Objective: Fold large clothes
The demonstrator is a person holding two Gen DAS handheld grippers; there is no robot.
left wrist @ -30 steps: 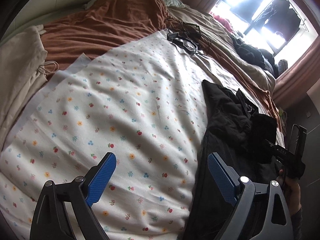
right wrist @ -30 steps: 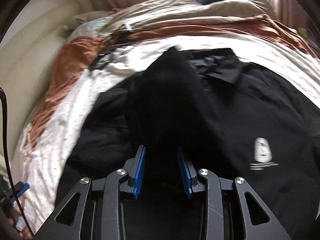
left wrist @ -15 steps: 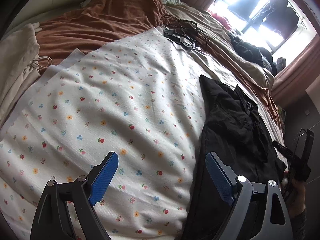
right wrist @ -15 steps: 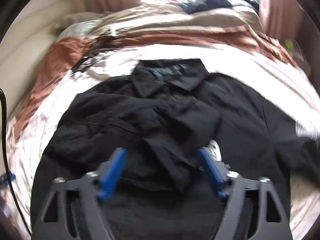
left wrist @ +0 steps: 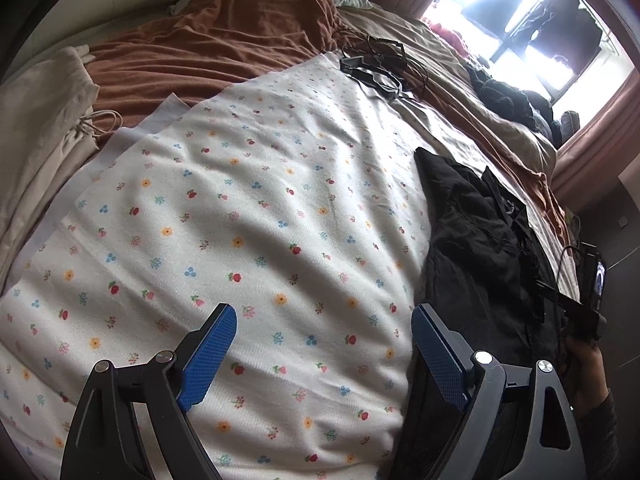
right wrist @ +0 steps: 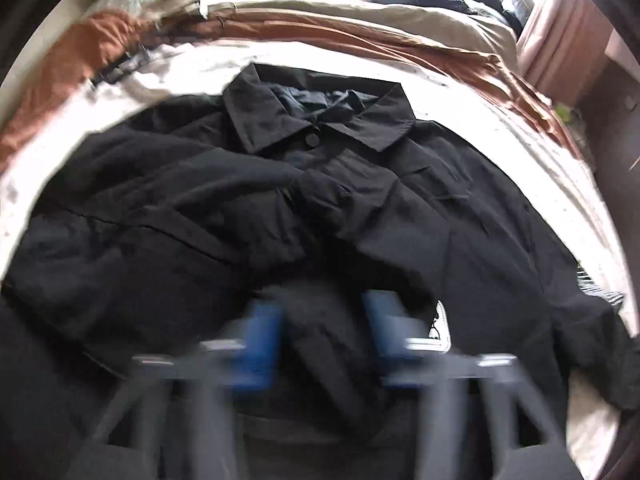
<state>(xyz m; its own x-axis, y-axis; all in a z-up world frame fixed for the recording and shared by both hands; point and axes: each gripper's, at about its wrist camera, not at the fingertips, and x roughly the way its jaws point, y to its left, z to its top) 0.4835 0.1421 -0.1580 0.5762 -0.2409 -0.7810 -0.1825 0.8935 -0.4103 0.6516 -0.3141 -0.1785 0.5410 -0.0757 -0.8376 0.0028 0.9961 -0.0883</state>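
A large black collared shirt (right wrist: 360,200) lies front-up on a white floral blanket (left wrist: 260,220) on the bed. Its left sleeve (right wrist: 160,208) is folded in across the chest. My right gripper (right wrist: 324,320) is blurred, with its jaws apart over the shirt's lower front, holding nothing. My left gripper (left wrist: 324,320) is open and empty above the blanket, just left of the shirt's edge (left wrist: 472,248). The right gripper also shows at the right edge of the left wrist view (left wrist: 580,312).
A rust-brown cover (left wrist: 224,40) and beige bedding (left wrist: 48,120) lie at the far side. Black cables (left wrist: 376,64) rest near the blanket's far edge. Dark clothes (left wrist: 504,92) are piled by the bright window. A white logo (right wrist: 440,328) shows on the shirt.
My right gripper let go of the black sleeve, which now lies across the chest, and pulled back with its jaws narrowing. The left gripper stayed open and barely moved.
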